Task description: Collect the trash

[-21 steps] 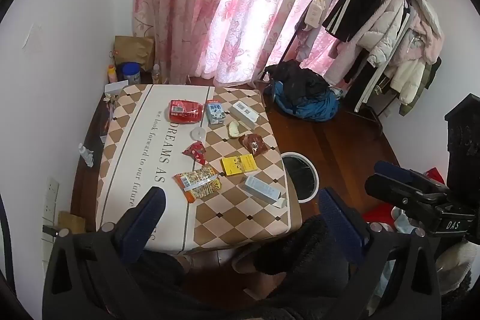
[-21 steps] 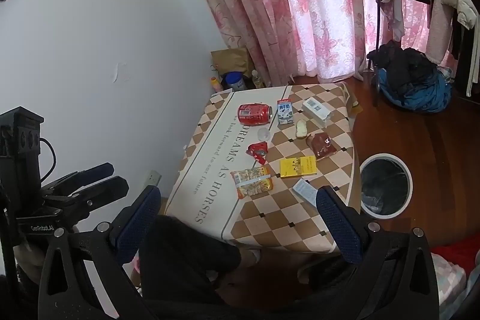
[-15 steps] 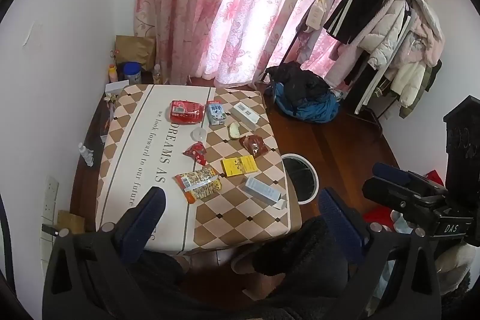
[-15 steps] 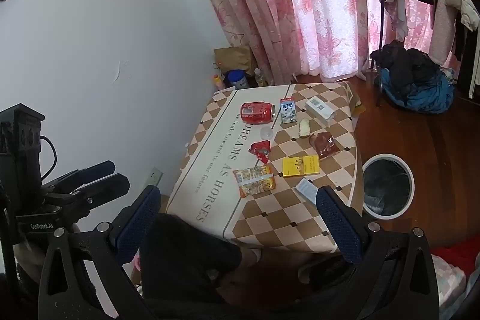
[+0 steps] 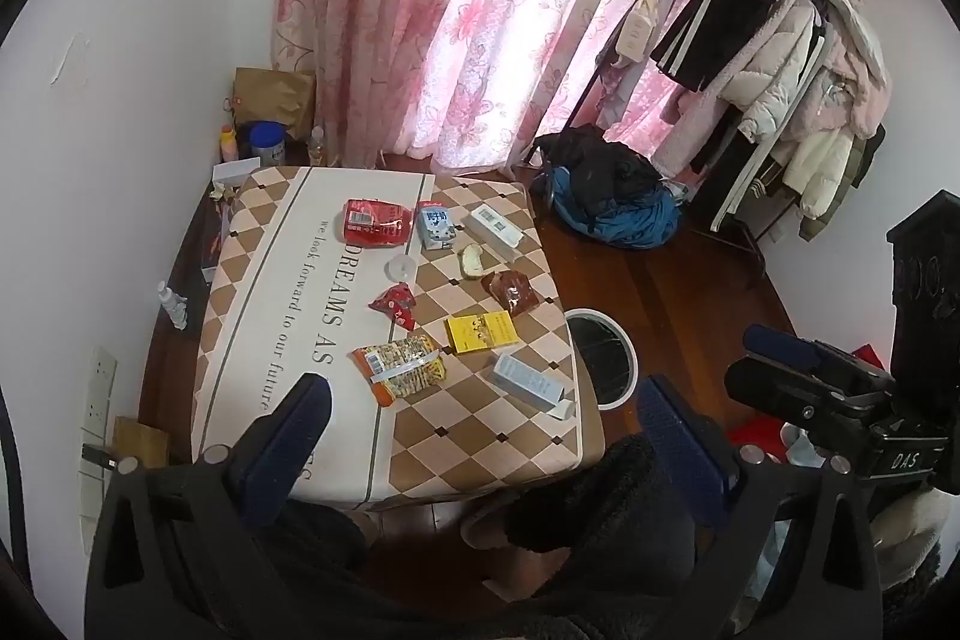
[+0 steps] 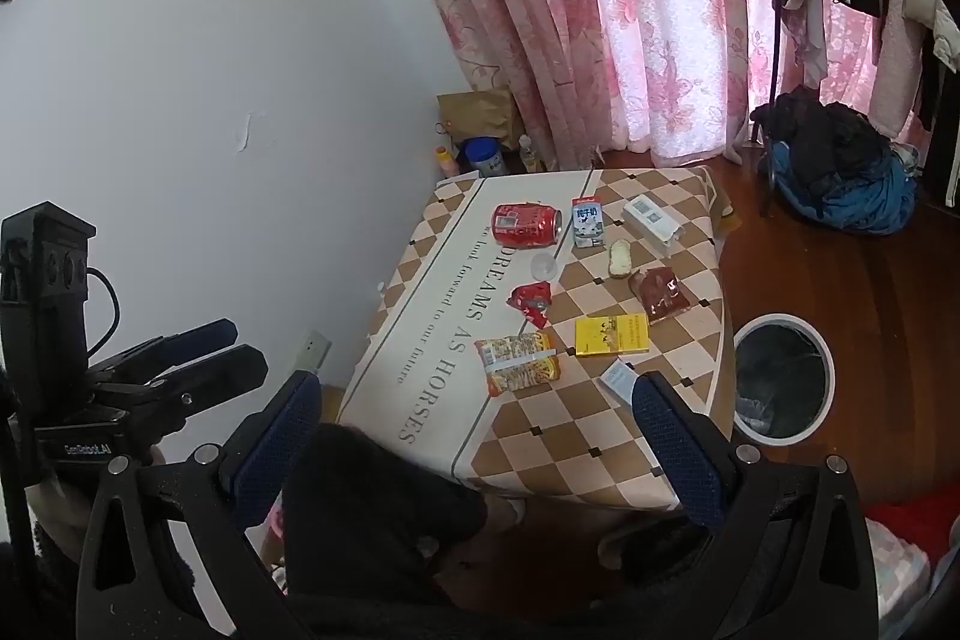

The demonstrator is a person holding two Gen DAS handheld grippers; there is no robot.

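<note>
Trash lies on a low table with a checked cloth: a red can, a milk carton, a white box, a red wrapper, a brown packet, a yellow pack, an orange snack bag and a pale blue box. A round white-rimmed bin stands on the floor right of the table; it also shows in the right wrist view. My left gripper and my right gripper are open, empty, high above the table's near edge.
Pink curtains hang behind the table. A pile of dark and blue clothes lies on the wood floor by a coat rack. Bottles and a paper bag stand in the corner. My legs are below the grippers.
Both grippers have drifted slightly; the table sits a little further right in the right wrist view. Nothing was picked up.
</note>
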